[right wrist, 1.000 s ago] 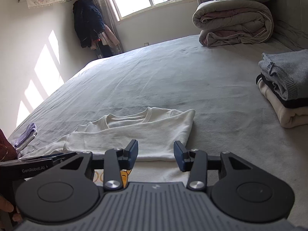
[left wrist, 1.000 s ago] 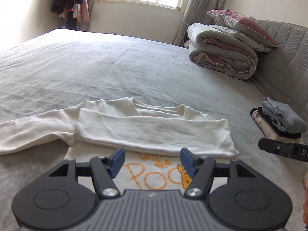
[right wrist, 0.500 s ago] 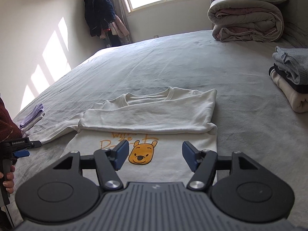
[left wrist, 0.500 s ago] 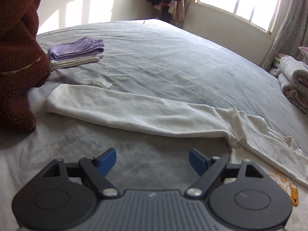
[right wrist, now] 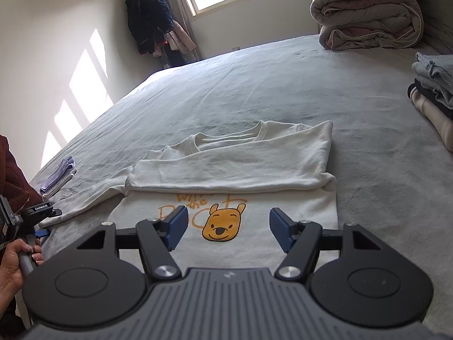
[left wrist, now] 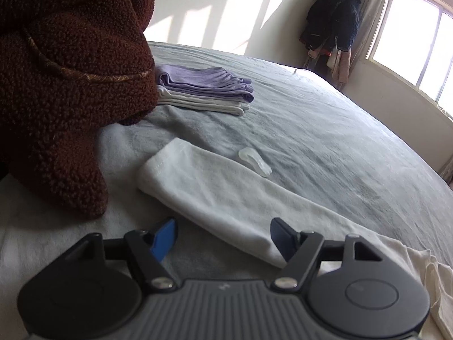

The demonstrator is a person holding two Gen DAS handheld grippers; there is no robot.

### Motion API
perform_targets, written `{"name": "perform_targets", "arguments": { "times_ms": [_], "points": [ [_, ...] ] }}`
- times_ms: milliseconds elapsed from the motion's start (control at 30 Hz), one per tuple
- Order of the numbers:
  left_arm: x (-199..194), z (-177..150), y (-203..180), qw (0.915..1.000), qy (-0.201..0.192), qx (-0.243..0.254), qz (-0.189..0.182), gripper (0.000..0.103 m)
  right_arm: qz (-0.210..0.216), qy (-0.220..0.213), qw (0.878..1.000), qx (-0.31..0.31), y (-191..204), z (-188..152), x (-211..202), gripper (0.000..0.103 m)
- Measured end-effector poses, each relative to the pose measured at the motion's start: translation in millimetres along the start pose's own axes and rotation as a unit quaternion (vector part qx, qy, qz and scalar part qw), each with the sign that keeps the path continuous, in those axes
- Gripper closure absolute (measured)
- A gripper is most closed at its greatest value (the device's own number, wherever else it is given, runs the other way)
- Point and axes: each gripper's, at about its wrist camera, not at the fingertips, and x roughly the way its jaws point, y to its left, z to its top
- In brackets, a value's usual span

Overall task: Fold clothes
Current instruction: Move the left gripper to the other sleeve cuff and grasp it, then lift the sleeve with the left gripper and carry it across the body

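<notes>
White sweatshirt (right wrist: 235, 170) lies flat on the bed (right wrist: 254, 85), one sleeve folded across. Left gripper (left wrist: 222, 236) has swung over to the outstretched sleeve (left wrist: 215, 195), jaws closing around it, not yet pinching. Right gripper (right wrist: 228, 228) hovers open, empty, above the print. Next: fold this sleeve.

Right claw (right wrist: 228, 231) open above white bear-print sweatshirt (right wrist: 240, 170) on grey bed (right wrist: 254, 85), one sleeve folded across.

Orange lettering "the" legible on the white cotton sweatshirt (right wrist: 226, 167), beside a printed yellow bear face. "GenRobot.AI" on the left hand-held gripper (right wrist: 42, 208). Wall hanging's print too small to read.
</notes>
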Motion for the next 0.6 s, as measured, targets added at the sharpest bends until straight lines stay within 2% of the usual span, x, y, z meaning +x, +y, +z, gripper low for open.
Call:
{"name": "perform_targets", "arguments": {
  "times_ms": [100,167,233,267,433,600],
  "points": [
    [2,2,4,0.9990,-0.017,-0.040,0.012,0.052,0.001,0.009,1.000,0.002,-3,-2,4,0.035],
    [3,3,9,0.9972,-0.024,-0.070,0.016,0.079,-0.001,0.014,1.000,0.003,-5,-3,6,0.035],
    [1,5,12,0.9947,-0.028,-0.098,0.010,0.092,-0.003,0.014,1.000,0.003,-8,-3,5,0.035],
    [-1,6,14,0.9933,-0.031,-0.111,0.004,0.095,-0.003,0.013,1.000,0.003,-8,-3,5,0.035],
    [-19,13,8,0.9882,-0.061,-0.138,-0.026,0.096,-0.004,0.004,1.000,0.002,-10,1,0,0.035],
    [-42,22,-13,0.9872,-0.091,-0.118,-0.056,0.096,-0.005,-0.007,1.000,-0.007,-9,4,-6,0.035]
  ]
}}
